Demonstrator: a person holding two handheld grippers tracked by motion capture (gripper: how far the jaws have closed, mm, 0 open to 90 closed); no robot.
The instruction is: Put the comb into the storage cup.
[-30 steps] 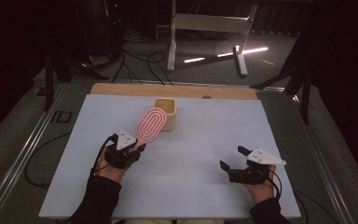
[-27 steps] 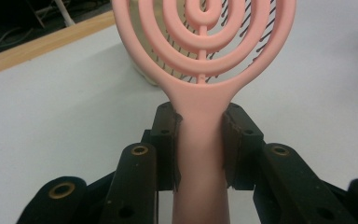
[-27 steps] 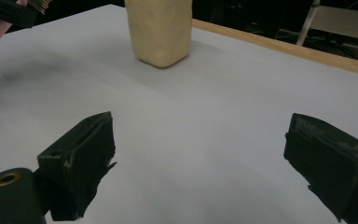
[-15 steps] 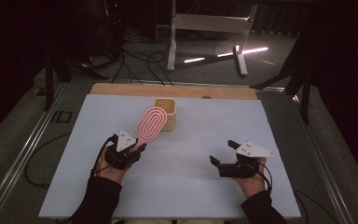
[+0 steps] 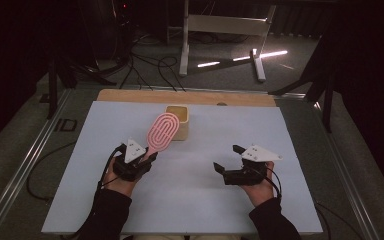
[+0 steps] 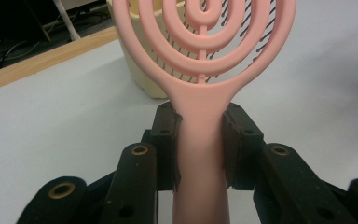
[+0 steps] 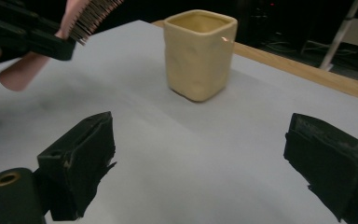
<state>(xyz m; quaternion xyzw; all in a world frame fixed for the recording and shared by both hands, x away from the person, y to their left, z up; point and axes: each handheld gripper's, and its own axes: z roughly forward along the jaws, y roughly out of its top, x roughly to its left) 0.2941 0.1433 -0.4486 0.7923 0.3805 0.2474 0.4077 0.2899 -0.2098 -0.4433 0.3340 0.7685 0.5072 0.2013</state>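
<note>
While the left gripper (image 5: 147,159) has its fingers clamped tight on the handle of the pink brush (image 5: 161,131), whose head is just in front of the yellow cup (image 5: 178,121), the right gripper (image 5: 226,161), fingers wide apart and empty, should steady that cup on the counter (image 5: 190,200) so the brush drops in straight.

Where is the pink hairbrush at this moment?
The pink hairbrush is left of centre in the high view, its handle clamped in the left gripper, its head raised just in front of the yellow cup.
</note>
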